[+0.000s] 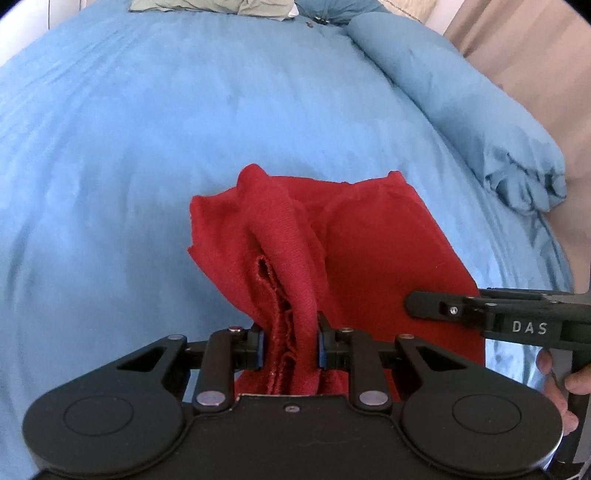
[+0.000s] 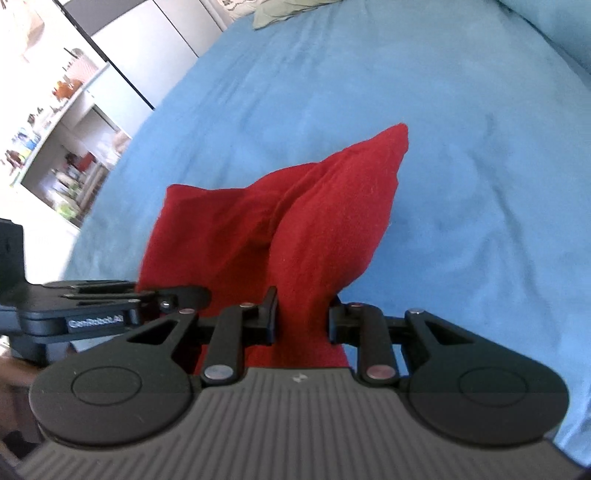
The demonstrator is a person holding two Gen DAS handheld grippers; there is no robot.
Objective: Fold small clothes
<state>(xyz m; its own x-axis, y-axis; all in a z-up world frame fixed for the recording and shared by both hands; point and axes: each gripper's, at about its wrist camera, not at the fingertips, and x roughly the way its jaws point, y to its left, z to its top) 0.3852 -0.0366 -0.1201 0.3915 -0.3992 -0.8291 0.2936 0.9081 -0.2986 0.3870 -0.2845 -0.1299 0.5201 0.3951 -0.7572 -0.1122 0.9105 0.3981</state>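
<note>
The left gripper is clenching a bunched, ribbed edge of the red garment between its blue-padded fingers, the cloth squeezed into vertical folds with a frayed seam showing just above the pads; the right gripper is likewise pinching a thick fold of the same red garment, its black fingers pressing in on either side of the fabric; in the left wrist view the right gripper is reaching in from the right edge, lying across the garment's right border, with the person's hand wrapping around its handle below; in the right wrist view the left gripper is showing at the left edge, just beside the garment's lower left corner. The garment is hanging and draping from both grips, its far part spreading out over the blue bedspread; seen from the right wrist, it is rising to a pointed corner at the upper right and a squarer corner at the left, with a deep crease running between them. A blue pillow is lying along the right side of the bed, and a pale green cushion is sitting at the far end; blurred shelves are standing beyond the bed's left side.
</note>
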